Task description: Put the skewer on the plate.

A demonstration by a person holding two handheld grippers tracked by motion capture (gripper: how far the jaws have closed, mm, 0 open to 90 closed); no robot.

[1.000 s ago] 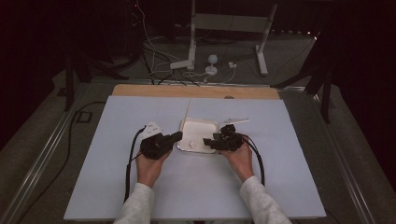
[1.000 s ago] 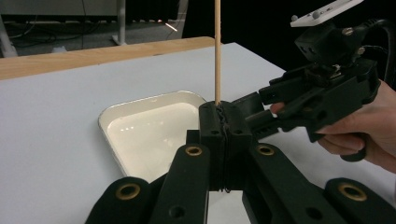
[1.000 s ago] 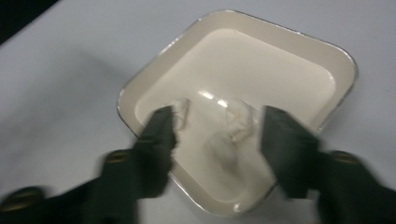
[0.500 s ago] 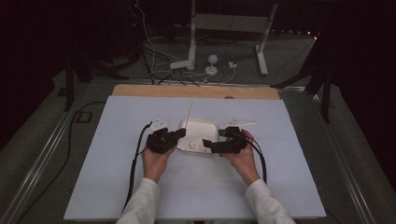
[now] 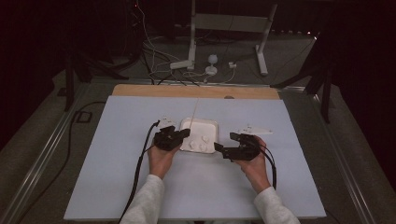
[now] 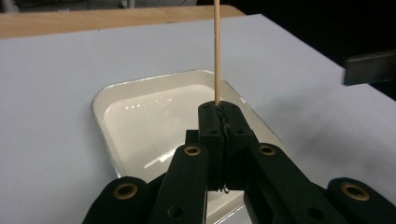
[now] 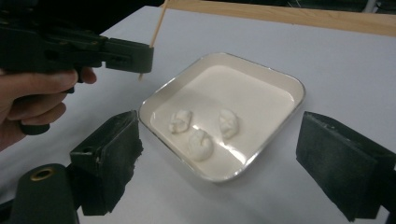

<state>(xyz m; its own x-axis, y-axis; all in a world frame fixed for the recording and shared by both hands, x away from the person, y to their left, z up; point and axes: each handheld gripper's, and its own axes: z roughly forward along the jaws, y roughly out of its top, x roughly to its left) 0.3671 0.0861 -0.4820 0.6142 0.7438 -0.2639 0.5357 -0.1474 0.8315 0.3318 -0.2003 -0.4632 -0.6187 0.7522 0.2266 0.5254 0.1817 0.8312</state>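
Left tongs (image 6: 219,109) clench a thin wooden skewer (image 6: 216,51) at mid-frame, its tip cut off by the top edge. Right tongs (image 7: 219,158), jaws just opened wider and released, have drawn back right of the white tray (image 5: 212,127) since the earlier frame. Three pale lumps (image 7: 201,133) lie inside; what they are is unclear.

Open right claw (image 7: 238,163) before white tray (image 7: 285,86) holding three dumplings (image 7: 201,143).

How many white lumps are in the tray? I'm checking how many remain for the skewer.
3, all in the tray, toward its near end in the right gripper view: one left, one right, one nearest. None looks hidden.
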